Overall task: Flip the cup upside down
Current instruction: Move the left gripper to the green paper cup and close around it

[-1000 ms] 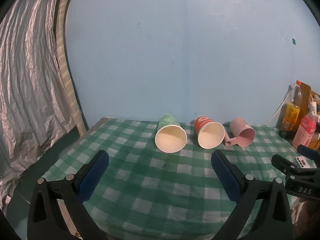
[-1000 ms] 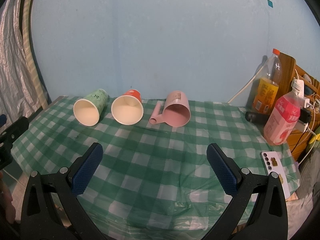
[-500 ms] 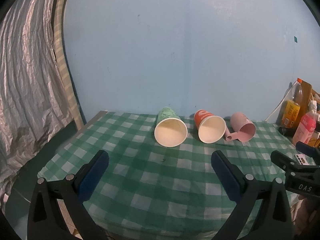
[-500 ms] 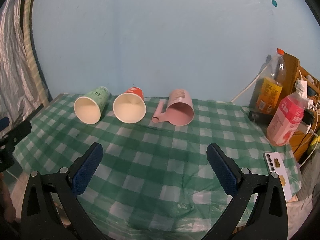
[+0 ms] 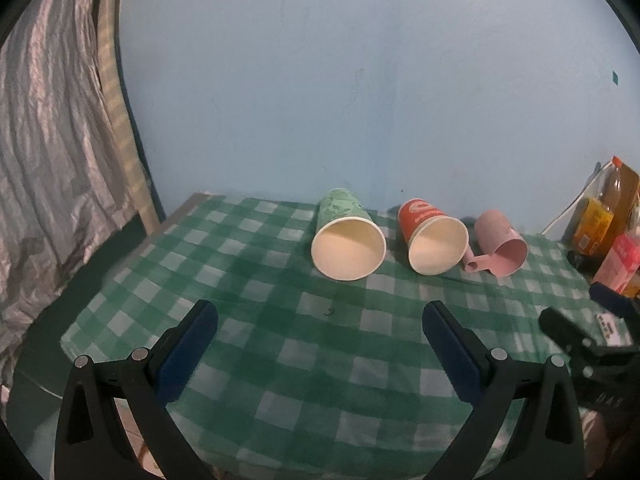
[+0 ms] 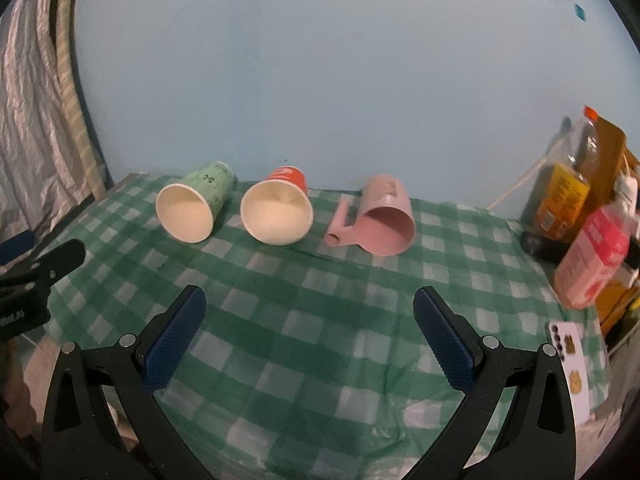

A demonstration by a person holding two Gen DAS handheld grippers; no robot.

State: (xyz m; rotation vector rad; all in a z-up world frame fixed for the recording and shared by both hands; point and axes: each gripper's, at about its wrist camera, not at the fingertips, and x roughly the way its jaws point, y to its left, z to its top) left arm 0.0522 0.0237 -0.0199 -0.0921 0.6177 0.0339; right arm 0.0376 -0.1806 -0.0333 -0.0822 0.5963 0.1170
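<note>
Three cups lie on their sides at the back of a green checked table (image 5: 280, 360) (image 6: 320, 340), mouths toward me. A green paper cup (image 5: 346, 242) (image 6: 194, 210) is at the left, a red paper cup (image 5: 434, 238) (image 6: 280, 210) is in the middle, and a pink plastic mug (image 5: 500, 246) (image 6: 384, 220) with a handle is at the right. My left gripper (image 5: 320, 320) is open and empty, above the table's near part, short of the green and red cups. My right gripper (image 6: 310, 304) is open and empty, short of the red cup and pink mug.
An orange drink bottle (image 6: 568, 184) and a pink bottle (image 6: 592, 264) stand at the table's right edge, with a phone (image 6: 572, 364) lying nearer. A blue wall (image 5: 360, 80) rises behind the cups. Silver foil sheeting (image 5: 40, 160) hangs on the left.
Both grippers have risen and tilted a little, so the cups sit lower in both views. The cups have not moved. Both grippers stay open.
</note>
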